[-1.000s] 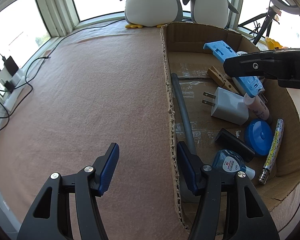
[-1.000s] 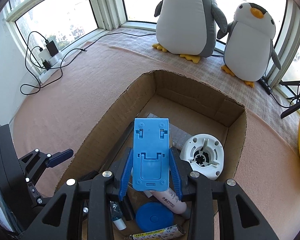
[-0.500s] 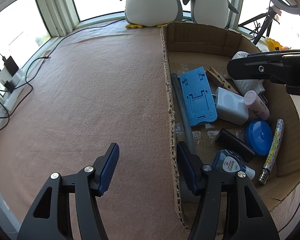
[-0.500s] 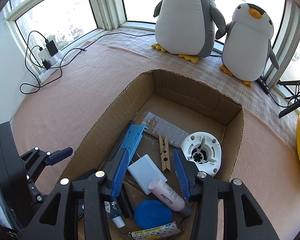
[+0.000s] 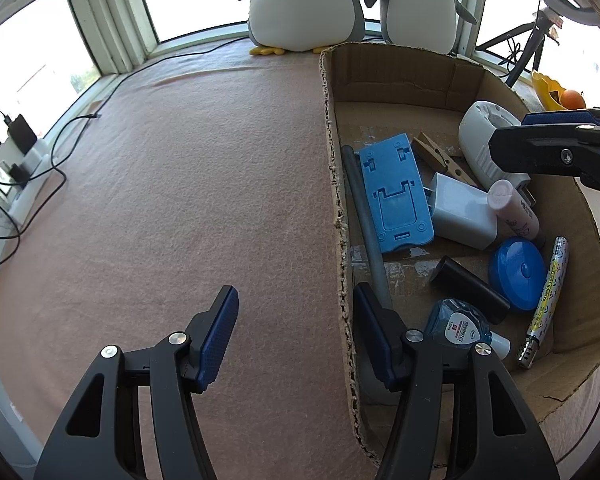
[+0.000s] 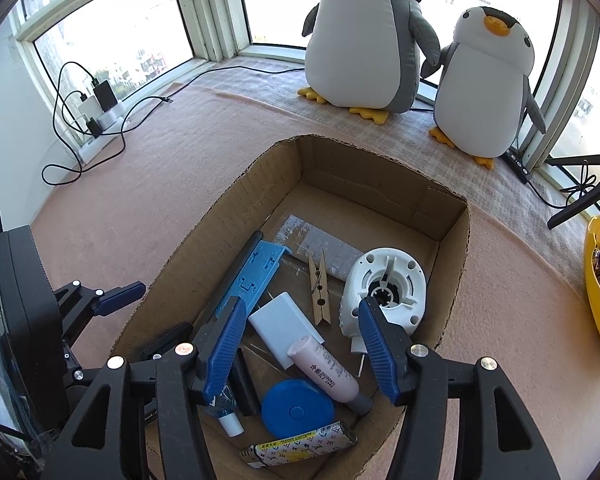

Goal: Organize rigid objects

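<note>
The blue plastic phone stand [image 5: 396, 196] lay flat in the cardboard box [image 5: 412, 76], its long axis running along the box's left wall, beside a grey rod [image 5: 366, 232]. The right tongs [image 6: 300, 344], jaws just widened and empty, hovered over a white charger block [image 6: 284, 326], wooden clothespin [image 6: 319, 284] and pink tube [image 6: 326, 372]. The left tongs [image 5: 296, 332] stood apart, straddling the box wall.

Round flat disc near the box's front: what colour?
Blue, clearest in the left wrist view.
</note>
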A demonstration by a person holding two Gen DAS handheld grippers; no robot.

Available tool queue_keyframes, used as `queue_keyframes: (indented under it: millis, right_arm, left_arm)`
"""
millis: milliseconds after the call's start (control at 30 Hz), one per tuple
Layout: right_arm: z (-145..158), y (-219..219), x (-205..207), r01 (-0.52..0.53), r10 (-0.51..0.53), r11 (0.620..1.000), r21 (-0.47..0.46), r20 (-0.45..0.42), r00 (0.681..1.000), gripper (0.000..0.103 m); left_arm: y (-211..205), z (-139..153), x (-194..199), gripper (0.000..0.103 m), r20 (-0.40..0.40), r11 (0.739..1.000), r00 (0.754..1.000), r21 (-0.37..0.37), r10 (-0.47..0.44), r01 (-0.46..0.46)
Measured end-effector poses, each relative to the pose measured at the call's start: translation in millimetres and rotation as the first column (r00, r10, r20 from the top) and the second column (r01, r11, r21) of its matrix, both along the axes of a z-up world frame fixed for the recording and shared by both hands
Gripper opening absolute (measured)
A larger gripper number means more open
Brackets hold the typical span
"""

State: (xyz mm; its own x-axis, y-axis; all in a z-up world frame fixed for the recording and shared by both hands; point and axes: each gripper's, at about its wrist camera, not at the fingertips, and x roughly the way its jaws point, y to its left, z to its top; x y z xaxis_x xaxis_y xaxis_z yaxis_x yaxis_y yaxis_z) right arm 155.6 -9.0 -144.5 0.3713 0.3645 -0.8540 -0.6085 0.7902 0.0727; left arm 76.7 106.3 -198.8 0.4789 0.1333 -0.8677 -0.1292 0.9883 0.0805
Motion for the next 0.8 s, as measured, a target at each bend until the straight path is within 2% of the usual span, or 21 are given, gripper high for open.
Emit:
queue_keyframes:
  millis: [67, 133, 267, 500, 667, 800]
  right_arm:
    - [1.3, -5.9, -1.7, 0.009, -0.009, 1.000, 0.003, 0.001, 1.000, 0.055]
    - [2.6, -12.6, -3.1, 0.020, -0.020, 1.000, 0.007, 0.000, 1.000, 0.055]
    - [6.8, -26.0, -7.1, 0.042, -0.043, 0.999, 0.021, 0.003, 0.999, 0.056]
    - [20.0, -54.0, -19.8, 0.093, -0.094, 0.994, 0.062, 0.011, 0.996, 0.058]
    - [43.3, -78.0, -36.4, 0.140, -0.146, 0.983, 0.114, 0.042, 0.988, 0.064]
    - [65.3, -94.3, -47.9, 0.173, -0.186, 0.971, 0.164, 0.066, 0.980, 0.066]
  left_arm:
    - [0.0, 0.4, 0.0, 0.060, -0.002, 1.000, 1.000, 0.001, 0.004, -0.004]
    - [0.0, 0.5, 0.2, 0.067, -0.004, 1.000, 1.000, 0.016, 0.013, -0.013]
    - [5.3, 0.5, 0.6, 0.074, -0.008, 1.000, 1.000, 0.005, 0.027, -0.027]
    - [1.9, 9.7, -4.1, 0.075, 0.000, 0.999, 1.000, 0.041, 0.010, -0.010]
    - [-1.1, 37.5, -14.6, 0.075, 0.062, 0.998, 0.998, 0.056, 0.012, -0.016]
    - [-4.2, 70.9, -26.2, 0.075, 0.125, 0.999, 0.992, 0.035, 0.006, -0.011]
